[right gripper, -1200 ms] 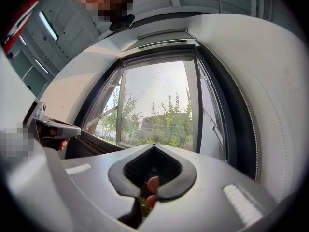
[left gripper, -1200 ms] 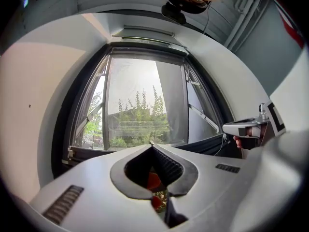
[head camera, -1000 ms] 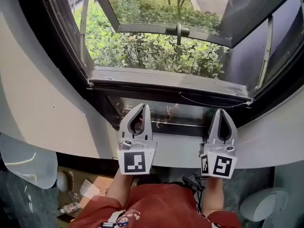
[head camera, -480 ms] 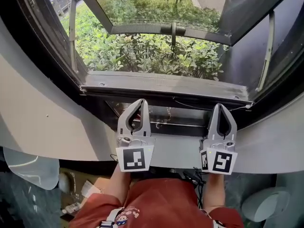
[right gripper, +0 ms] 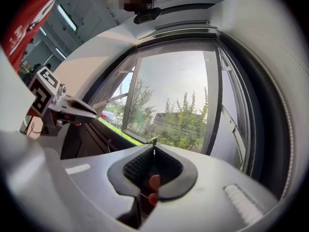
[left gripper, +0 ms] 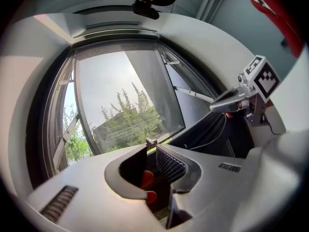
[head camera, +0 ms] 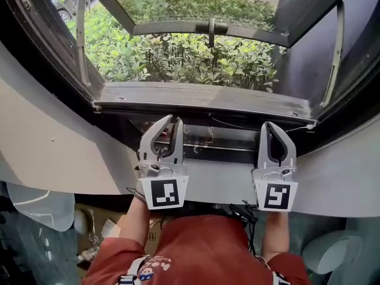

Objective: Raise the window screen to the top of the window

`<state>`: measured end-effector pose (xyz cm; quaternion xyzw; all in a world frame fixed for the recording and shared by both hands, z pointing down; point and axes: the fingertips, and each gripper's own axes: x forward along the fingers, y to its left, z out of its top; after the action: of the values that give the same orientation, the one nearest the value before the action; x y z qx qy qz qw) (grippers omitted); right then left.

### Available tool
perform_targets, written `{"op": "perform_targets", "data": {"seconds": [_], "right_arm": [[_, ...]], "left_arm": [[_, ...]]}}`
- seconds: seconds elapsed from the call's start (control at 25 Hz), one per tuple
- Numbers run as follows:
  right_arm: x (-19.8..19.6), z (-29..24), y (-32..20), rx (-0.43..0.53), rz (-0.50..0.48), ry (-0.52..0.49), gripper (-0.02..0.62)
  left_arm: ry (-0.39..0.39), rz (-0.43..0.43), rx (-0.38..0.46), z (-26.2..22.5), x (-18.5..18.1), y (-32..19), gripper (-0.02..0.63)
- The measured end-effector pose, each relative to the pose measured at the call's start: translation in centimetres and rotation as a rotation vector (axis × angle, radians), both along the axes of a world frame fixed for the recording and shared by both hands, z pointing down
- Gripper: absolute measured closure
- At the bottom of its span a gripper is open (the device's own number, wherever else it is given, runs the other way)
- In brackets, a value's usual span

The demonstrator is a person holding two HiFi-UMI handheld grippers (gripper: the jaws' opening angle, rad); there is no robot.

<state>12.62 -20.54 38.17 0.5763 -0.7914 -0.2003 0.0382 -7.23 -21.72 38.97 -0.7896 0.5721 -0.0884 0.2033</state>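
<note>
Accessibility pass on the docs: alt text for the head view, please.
Two handheld grippers point at a window's lower frame: the left gripper, jaws just opened slightly with nothing between them, and the right gripper, shut and empty. Past the grey sill, green shrubs; a mesh window screen with a handled bar shows at top.

The person is wearing a cartoon-printed red shirt point(head camera: 202, 248), with grey left tool point(head camera: 173, 120) and right tool point(head camera: 272, 124) above it bearing black-and-white marker cubes point(head camera: 165, 193).
</note>
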Motion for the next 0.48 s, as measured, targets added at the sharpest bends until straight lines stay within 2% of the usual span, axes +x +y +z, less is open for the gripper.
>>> {"op": "perform_targets", "data": {"seconds": [0.08,0.24,0.32,0.48], "right_arm": [[-0.7,0.5,0.0,-0.019,-0.04,0.08,0.505],[-1.4,2.1,0.1,-0.053,-0.052,0.259,0.491],[-1.7,2.8,0.0,-0.052,-0.055,0.362,0.462],[-2.0,4.6,-0.5,-0.051,-0.067,0.612,0.422]], "left_arm": [[-0.09,0.017,0.012,0.4,0.3,-0.1,0.532],[-0.312,0.063,-0.002,2.5,0.9,-0.5,0.499],[-0.414,0.07,-0.008,3.4,0.9,-0.8,0.484],[-0.567,0.084,-0.014,4.8,0.8,-1.6,0.465]]}}
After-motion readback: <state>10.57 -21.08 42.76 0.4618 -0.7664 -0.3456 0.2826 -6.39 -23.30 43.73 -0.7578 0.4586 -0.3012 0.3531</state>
